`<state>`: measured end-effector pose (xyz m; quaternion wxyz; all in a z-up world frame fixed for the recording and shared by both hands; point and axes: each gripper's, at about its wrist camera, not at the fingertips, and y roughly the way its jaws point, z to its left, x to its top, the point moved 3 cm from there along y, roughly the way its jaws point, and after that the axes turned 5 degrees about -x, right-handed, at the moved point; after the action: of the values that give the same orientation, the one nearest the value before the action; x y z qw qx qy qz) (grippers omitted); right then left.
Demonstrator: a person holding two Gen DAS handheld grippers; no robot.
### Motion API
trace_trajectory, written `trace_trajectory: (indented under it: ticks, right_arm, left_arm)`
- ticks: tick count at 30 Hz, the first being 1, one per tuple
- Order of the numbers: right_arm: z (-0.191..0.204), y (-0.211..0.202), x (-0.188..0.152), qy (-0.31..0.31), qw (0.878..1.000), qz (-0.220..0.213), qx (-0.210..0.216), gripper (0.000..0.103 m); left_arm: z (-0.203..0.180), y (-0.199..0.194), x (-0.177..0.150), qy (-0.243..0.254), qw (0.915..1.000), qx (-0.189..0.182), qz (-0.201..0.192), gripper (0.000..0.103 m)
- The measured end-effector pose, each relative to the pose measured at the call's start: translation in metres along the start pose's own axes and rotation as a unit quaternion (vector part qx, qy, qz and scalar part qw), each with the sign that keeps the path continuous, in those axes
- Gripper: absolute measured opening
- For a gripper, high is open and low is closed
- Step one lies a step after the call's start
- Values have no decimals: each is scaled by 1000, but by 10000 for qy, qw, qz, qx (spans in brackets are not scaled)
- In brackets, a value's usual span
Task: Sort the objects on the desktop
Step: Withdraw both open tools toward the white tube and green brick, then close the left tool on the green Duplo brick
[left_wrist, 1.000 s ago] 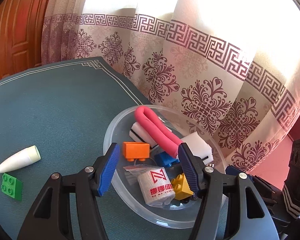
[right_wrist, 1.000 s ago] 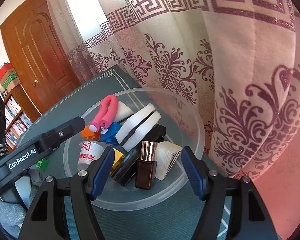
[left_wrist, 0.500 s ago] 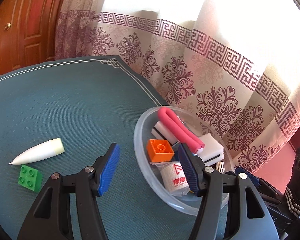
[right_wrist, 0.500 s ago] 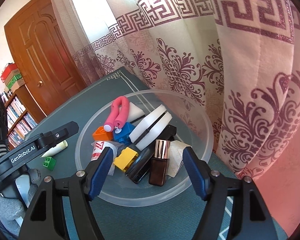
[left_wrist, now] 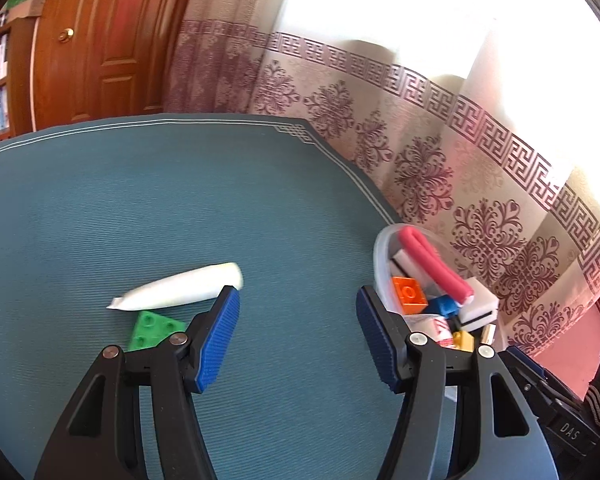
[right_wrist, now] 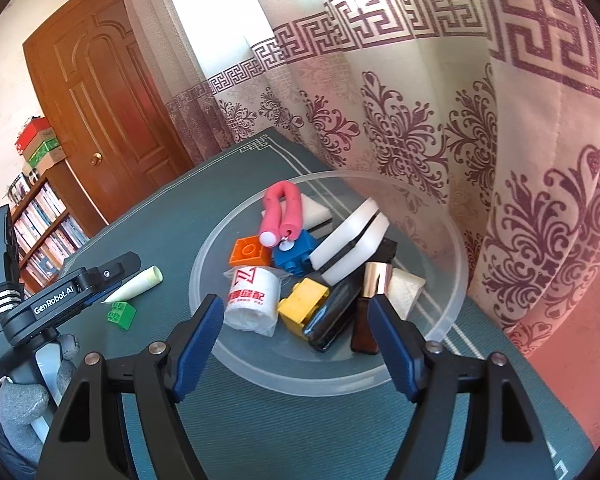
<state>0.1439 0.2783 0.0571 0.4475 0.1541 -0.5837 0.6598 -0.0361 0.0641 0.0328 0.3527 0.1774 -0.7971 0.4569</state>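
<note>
both tongs gape empty, right gripper [right_wrist: 296, 334] just widening; left gripper [left_wrist: 298, 336] may nudge the white tube [left_wrist: 180, 288], perhaps rolling it toward the table's near edge.

— What did you have on the mat?

— I saw a white tube [left_wrist: 178, 290] lying flat on the green cloth, a green brick [left_wrist: 153, 329] just beside it, studs up.

— And the bowl [right_wrist: 440, 322]?

— Clear plastic, near the curtain edge, well apart from those two. In it I counted a bent pink foam roller [right_wrist: 284, 212], an orange brick [right_wrist: 250, 255], a blue brick [right_wrist: 294, 255], a yellow brick [right_wrist: 302, 305], a wrapped white roll [right_wrist: 252, 302], white foam blocks [right_wrist: 350, 242] and a brown bottle [right_wrist: 366, 320] with a shiny cap.
</note>
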Motion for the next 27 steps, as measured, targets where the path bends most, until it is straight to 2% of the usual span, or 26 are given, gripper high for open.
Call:
trace_trajectory:
  ticks: [5,11,18,27]
  right_arm:
    - [11,2,-5,-60,9999,41,94,78]
    - [25,-1,-8,-213,9997,-42,133,78]
    - [49,-1,-13,-564,9981,-104,220,78]
    - [69,2,-20,-807,9961,-60,357,78]
  left_arm:
    - [22,-6,-6,-59,9993,369,13,64]
    - [41,-10,-14,-113,9980,616,55,64]
    - [53,-5,-19,-101,9966,807,92,64]
    - [60,11,-26,-69,9957,873,297,64]
